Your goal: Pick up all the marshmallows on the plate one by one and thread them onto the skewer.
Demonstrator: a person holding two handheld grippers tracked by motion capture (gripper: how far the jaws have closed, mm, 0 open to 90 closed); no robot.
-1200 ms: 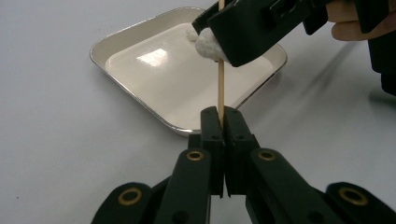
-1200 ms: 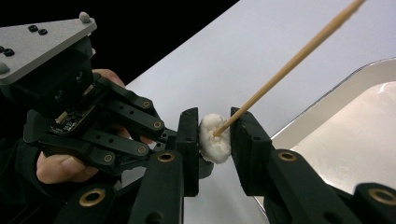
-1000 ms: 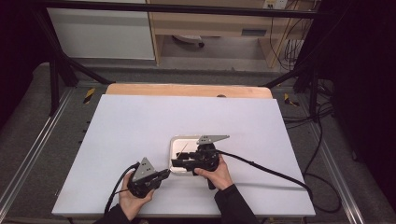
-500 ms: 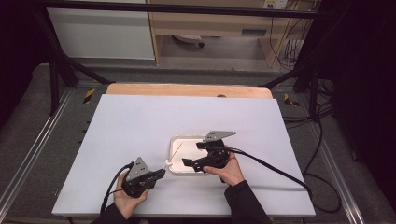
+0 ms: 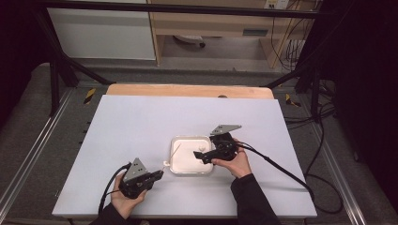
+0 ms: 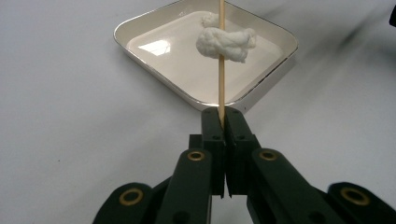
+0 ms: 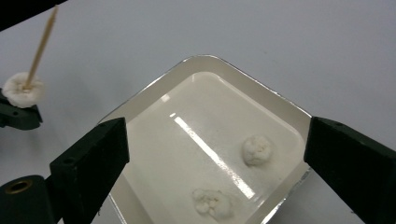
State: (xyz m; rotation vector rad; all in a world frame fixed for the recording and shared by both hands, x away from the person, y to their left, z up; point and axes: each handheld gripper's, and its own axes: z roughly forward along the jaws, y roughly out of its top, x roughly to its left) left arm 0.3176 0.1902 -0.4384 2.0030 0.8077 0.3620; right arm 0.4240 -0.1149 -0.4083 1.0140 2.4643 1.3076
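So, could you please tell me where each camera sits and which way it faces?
High view: above the person's side, looking forward and down at the table; both forearms enter below.
Left gripper view: on the left claw, facing the skewer and tray.
Right gripper view: on the right claw, above the tray.
All share the tray.

A white counter (image 5: 141, 126) with a bare wooden strip along its far edge carries one square white tray (image 5: 190, 172), set right of the middle toward the near side
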